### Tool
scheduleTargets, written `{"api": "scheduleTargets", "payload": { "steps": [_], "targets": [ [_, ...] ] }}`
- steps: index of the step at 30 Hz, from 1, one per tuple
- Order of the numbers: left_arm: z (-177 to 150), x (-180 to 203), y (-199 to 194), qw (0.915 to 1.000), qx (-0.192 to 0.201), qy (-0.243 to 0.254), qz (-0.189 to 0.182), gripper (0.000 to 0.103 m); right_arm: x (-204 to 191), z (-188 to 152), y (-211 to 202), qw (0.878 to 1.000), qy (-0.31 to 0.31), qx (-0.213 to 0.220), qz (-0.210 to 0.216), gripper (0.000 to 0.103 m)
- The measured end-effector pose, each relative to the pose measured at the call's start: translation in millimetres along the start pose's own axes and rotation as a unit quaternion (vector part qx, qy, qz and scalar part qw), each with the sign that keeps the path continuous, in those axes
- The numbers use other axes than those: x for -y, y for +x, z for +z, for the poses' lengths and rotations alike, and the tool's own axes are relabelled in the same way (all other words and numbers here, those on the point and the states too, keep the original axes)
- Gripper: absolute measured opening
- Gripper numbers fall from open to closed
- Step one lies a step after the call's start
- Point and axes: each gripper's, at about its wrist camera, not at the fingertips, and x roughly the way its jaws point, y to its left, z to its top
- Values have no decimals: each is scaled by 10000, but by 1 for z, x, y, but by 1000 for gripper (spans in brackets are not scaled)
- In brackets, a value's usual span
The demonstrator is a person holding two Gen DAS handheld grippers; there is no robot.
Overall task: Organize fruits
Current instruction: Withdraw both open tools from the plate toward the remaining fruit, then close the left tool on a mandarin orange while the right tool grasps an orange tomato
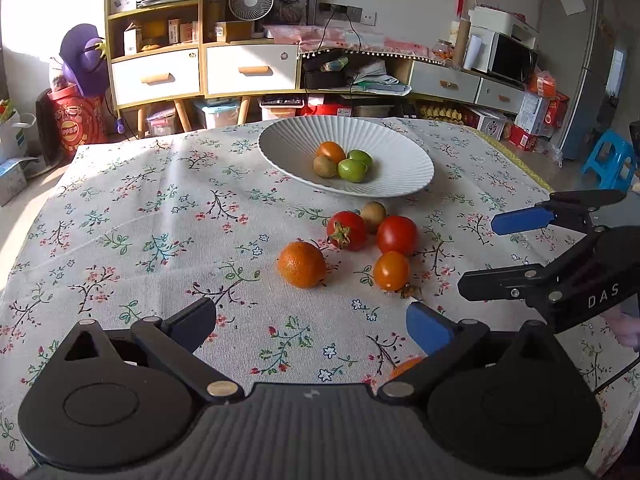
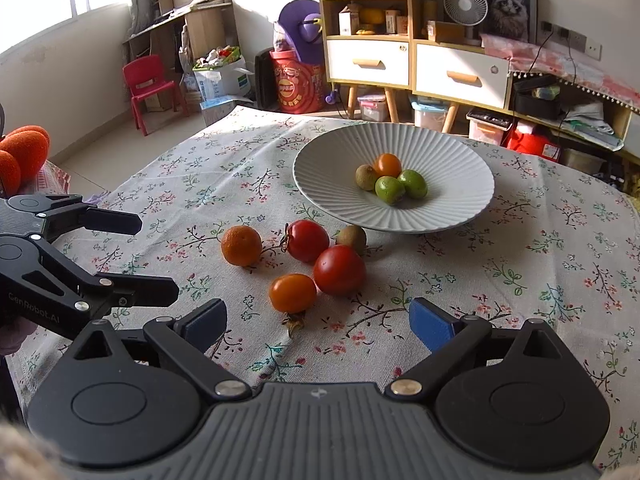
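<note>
1. Five fruits lie loose on the bench point(image 1: 120, 216), which is covered by a floral cloth: an orange mandarin point(image 1: 301, 264), a red tomato with a green calyx point(image 1: 346, 230), a second red tomato point(image 1: 397, 235), a small orange tomato point(image 1: 391, 271) and a brown kiwi point(image 1: 373, 216) behind them.
2. Just beyond this cluster stands a white ribbed plate point(image 1: 392, 184), holding four fruits grouped together: one orange tomato point(image 1: 330, 151), one kiwi point(image 1: 325, 166) and two green fruits point(image 1: 352, 169).
3. Both claws hover above the cloth near the loose fruits, touching none.
4. Left claw point(image 1: 310, 322): jaws spread wide, nothing between them; the mandarin sits ahead of it.
5. Right claw point(image 2: 318, 320): jaws also spread wide and empty, with the small orange tomato just ahead.
</note>
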Motion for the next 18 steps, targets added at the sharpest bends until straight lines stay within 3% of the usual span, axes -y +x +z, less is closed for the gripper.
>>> {"api": "scheduleTargets", "payload": {
  "steps": [9, 18],
  "targets": [
    [-20, 1, -5, 9996, -196, 56, -176, 102, -1, -14, -3, 10000, -43, 47, 28, 100],
    [-31, 21, -5, 9969, -260, 303, -680, 102, -1, -25, 0, 9998, -178, -115, -26, 100]
  ]
}}
